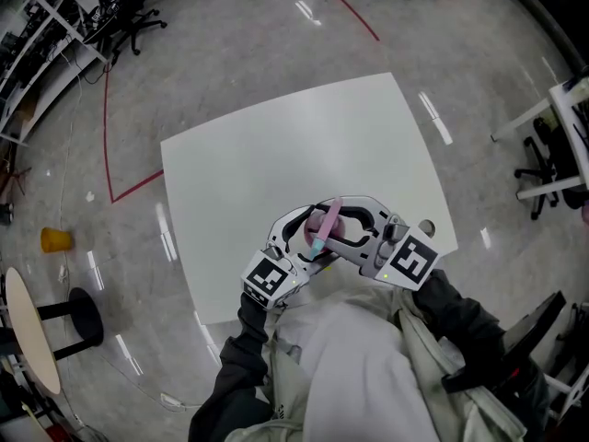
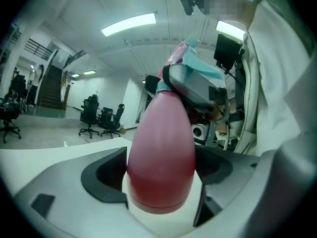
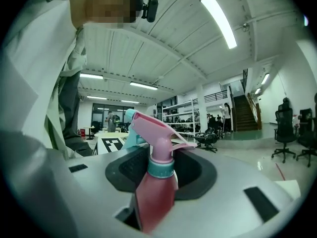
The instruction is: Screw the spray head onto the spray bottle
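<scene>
**Spray head on the neck: turn at the collar, keep the body locked**

Left tongs [image 2: 159,175]: clamped on the wide lower part of the pink bottle [image 2: 161,138], pads against both sides. Treat this one as the anchor. The body is smooth and tapers toward the neck, so I'd expect it to spin or creep if the squeeze goes soft. Hold firm and don't rotate this hand.

The bottle hangs in the air between the two tongs, close to the person's chest and over the near edge of the desk [image 1: 276,145]. Nothing supports it from below, so both grips have to carry it.

The spray head [image 3: 156,130] sits on top of the neck, and its teal collar meets the bottle's shoulder. I can't tell from here how far the thread is run in.

Right tongs [image 3: 161,170]: narrowed onto that collar, pads touching it left and right. That's the right place, since the collar turns the thread and the trigger doesn't.

How to do it well:
- line the right tongs' turning axis up with the bottle's long axis, because a tilt risks cross-threading
- use short twists, then let go, swing back and regrip
- if it binds early, back off and reseat
- stop once the collar is snug
</scene>
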A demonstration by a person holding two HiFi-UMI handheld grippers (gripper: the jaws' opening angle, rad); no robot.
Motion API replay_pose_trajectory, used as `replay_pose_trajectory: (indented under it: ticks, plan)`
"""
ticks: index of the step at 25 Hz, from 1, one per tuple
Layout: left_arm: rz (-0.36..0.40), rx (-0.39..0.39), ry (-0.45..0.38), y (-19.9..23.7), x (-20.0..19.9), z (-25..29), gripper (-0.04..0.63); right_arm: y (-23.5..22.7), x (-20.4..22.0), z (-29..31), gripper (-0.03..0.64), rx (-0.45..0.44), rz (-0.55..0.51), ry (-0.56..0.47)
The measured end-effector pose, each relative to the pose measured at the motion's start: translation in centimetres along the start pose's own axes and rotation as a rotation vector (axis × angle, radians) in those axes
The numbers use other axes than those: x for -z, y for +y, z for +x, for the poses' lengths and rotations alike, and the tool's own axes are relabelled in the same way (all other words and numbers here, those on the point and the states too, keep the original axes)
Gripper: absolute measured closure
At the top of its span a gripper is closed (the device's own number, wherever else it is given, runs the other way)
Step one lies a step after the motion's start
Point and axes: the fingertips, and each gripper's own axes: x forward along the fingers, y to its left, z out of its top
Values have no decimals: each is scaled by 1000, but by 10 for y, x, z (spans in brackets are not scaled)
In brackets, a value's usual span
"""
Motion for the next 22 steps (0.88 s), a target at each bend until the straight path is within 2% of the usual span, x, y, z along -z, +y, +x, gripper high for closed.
replay_pose_trajectory:
  ticks: [2,6,9,11,12,13,14,16,17,19,21,22]
  plan:
    - [-14,-49,-15,7,5,-4,183,-1,4,-1,482,6,-19,-6]
    - [-59,-120,-3,7,27,-15,183,-4,22,-4,482,25,46,-21]
    - [-100,-193,32,12,48,-34,184,-23,19,-12,482,102,63,-79]
    - [-126,-292,32,26,58,-54,184,-41,21,-15,482,175,30,-66]
    - [-133,-359,25,35,61,-64,209,-49,28,-14,482,207,-5,-39]
    - [-134,-430,13,43,61,-73,314,-56,40,-12,482,238,-34,-4]
    - [-131,-498,-1,51,60,-79,390,-65,54,-10,482,272,-49,27]
    - [-117,-602,-20,61,58,-84,554,-85,79,-6,482,364,-59,36]
    - [-110,-633,-23,63,58,-83,588,-94,87,-3,482,410,-56,27]
    - [-102,-659,-20,65,59,-80,589,-103,102,5,482,465,-33,8]
    - [-104,-661,-10,66,62,-78,589,-101,111,14,482,478,-45,-17]
    - [-105,-659,-3,66,63,-78,589,-98,114,17,482,482,-84,-22]
